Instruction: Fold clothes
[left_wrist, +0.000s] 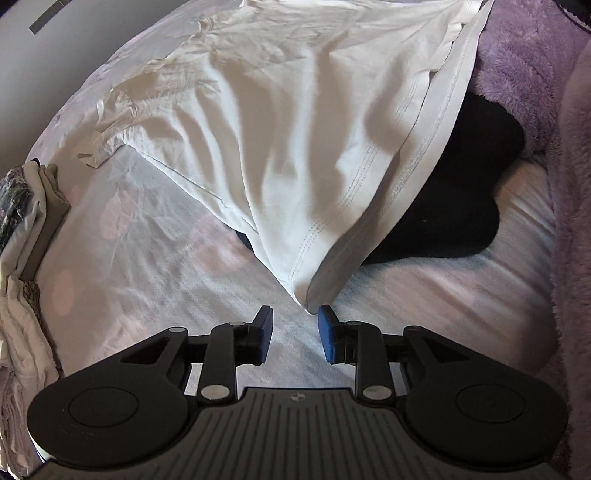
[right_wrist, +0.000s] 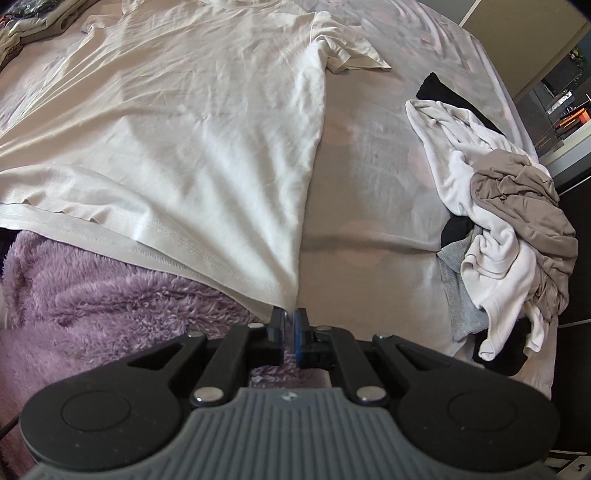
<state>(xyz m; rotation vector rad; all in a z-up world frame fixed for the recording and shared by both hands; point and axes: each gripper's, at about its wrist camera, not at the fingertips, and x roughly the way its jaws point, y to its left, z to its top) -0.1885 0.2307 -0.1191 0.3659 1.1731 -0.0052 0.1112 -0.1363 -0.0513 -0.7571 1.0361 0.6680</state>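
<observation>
A white T-shirt (left_wrist: 280, 129) lies spread over the bed sheet (left_wrist: 147, 258), its hem partly resting on a black garment (left_wrist: 454, 199). In the left wrist view one hem corner ends just ahead of my left gripper (left_wrist: 295, 317), whose jaws stand apart with only sheet between them. In the right wrist view the same T-shirt (right_wrist: 184, 129) stretches away, its hem draped over a purple fleece blanket (right_wrist: 110, 295). The other hem corner comes down to the tips of my right gripper (right_wrist: 289, 317). Its jaws show a narrow gap and do not press on the cloth.
A jumbled heap of white, taupe, grey and black clothes (right_wrist: 509, 221) lies at the right side of the bed (right_wrist: 369, 166). Folded garments (left_wrist: 22, 258) are stacked at the left edge. The purple blanket (left_wrist: 528, 74) borders the near side.
</observation>
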